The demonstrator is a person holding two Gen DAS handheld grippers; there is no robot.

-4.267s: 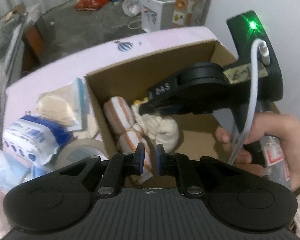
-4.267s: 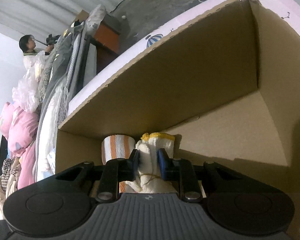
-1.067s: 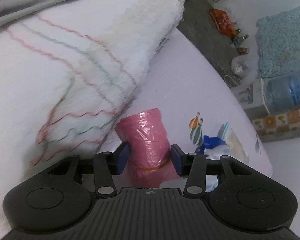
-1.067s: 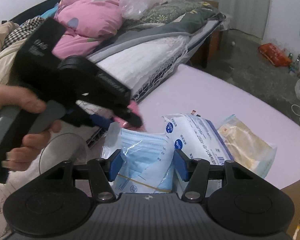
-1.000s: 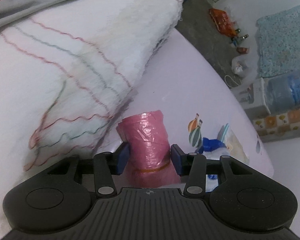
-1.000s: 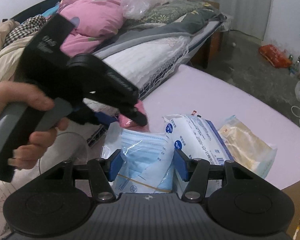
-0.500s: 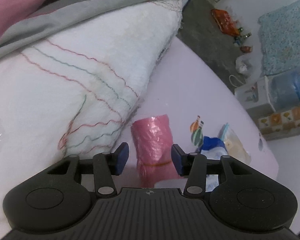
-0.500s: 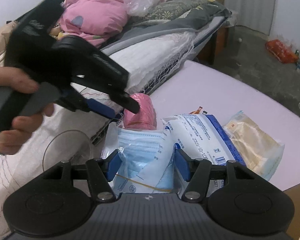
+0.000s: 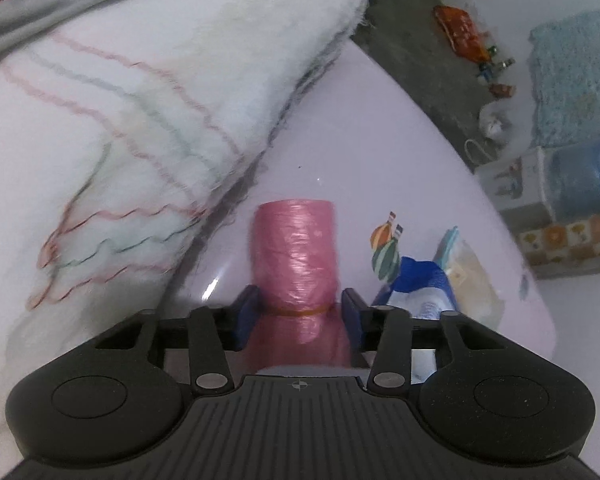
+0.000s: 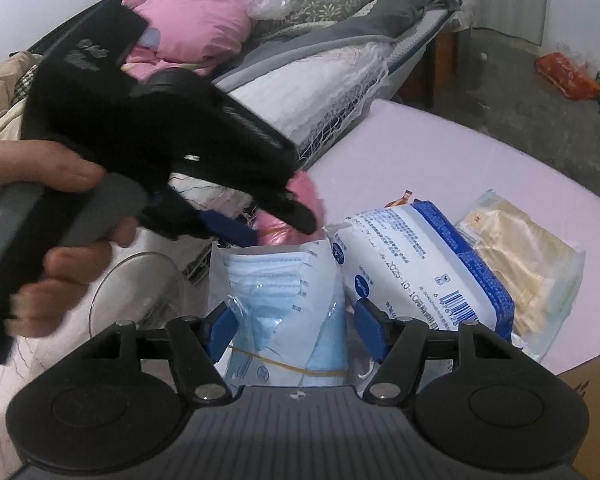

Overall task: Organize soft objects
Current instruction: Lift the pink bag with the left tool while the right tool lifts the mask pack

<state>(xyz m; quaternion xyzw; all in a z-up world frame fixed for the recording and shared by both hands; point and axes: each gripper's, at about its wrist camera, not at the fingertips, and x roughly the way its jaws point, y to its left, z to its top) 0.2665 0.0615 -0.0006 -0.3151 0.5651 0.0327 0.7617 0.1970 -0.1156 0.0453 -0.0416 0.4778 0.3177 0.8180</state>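
Observation:
A pink plastic roll (image 9: 294, 260) tied with a rubber band lies on the lilac table (image 9: 380, 152). My left gripper (image 9: 298, 312) is open around the roll's near end, the pads just beside it. In the right wrist view the left gripper (image 10: 276, 220) hovers at the pink roll (image 10: 306, 192). My right gripper (image 10: 294, 332) is open around a clear pack of blue face masks (image 10: 284, 304), with gaps at both pads.
A white and blue tissue pack (image 10: 416, 268) and a beige pack (image 10: 520, 256) lie right of the masks. A white blanket (image 9: 112, 128) presses against the table's left edge. A clear round lid (image 10: 140, 288) lies at left. A cardboard box corner (image 10: 592, 384) shows at lower right.
My left gripper has pushed forward and centred on the pink roll, which now sits deeper between the jaws. My right gripper has stayed open around the mask pack.

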